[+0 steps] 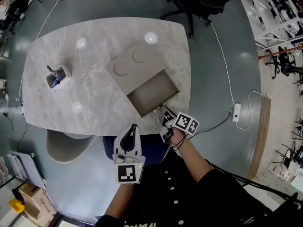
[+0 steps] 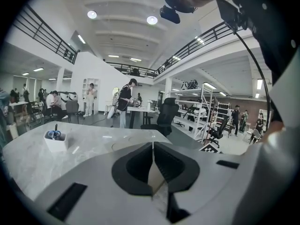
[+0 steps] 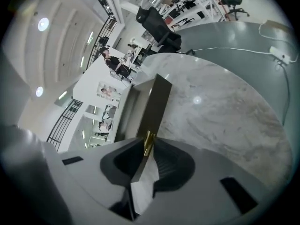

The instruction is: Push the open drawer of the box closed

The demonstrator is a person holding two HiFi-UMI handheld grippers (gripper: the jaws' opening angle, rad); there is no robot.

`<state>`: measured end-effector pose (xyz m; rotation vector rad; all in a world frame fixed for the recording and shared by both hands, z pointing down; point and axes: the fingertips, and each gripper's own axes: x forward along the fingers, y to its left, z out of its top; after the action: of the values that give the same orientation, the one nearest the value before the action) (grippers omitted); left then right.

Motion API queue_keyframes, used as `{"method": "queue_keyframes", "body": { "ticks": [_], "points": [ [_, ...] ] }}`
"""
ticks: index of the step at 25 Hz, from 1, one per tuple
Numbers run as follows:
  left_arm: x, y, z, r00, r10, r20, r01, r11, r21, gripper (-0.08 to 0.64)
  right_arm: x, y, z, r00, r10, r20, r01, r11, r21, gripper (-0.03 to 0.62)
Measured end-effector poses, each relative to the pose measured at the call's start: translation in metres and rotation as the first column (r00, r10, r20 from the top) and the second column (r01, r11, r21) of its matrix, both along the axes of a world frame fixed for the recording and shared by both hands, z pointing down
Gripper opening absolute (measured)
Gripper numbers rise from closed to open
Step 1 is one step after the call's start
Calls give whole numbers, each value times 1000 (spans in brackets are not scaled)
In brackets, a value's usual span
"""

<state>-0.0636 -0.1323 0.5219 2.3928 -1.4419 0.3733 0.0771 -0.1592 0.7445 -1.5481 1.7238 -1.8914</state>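
Head view, centre: the tan box [image 1: 134, 62] sits on the marbled tabletop [image 1: 85, 96], two round recesses on its lid. Its drawer [image 1: 152, 93] is pulled out toward the lower right of the frame, nearly to the tabletop's near edge. My right gripper [image 1: 166, 119] meets the drawer's front panel at lower centre-right. In the right gripper view the panel runs edge-on up the middle of the frame, and my jaws are clenched on the small brass handle [image 3: 148, 141] fixed to it. My left gripper [image 1: 133, 129] hangs just off the tabletop's near edge at lower centre, apart from the drawer. The left gripper view shows its jaws pressed together with nothing between them, pointing across the tabletop. At the left of the head view, well apart from the box, a white cup [image 1: 57, 75] stands upright holding a dark pen and something blue. A black office chair [image 1: 199, 4] stands beyond the tabletop's far edge at the top of the frame. On the grey floor at right a white power strip [image 1: 236, 112] lies on its cable.
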Motion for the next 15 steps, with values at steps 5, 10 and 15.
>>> {"method": "queue_keyframes", "body": {
  "ticks": [5, 10, 15],
  "points": [
    [0, -4, 0, 1000, 8, 5, -8, 1000, 0, 21, -4, -4, 5, 999, 17, 47, -16, 1000, -14, 57],
    [2, -9, 2, 1000, 10, -1, -10, 1000, -1, 21, -6, -4, 6, 997, 14, 73, -14, 1000, -11, 43],
    [4, -13, 0, 1000, 16, -4, -16, 1000, 2, 21, -5, -8, 3, 997, 18, 77, -17, 1000, -15, 38]
  ]
}}
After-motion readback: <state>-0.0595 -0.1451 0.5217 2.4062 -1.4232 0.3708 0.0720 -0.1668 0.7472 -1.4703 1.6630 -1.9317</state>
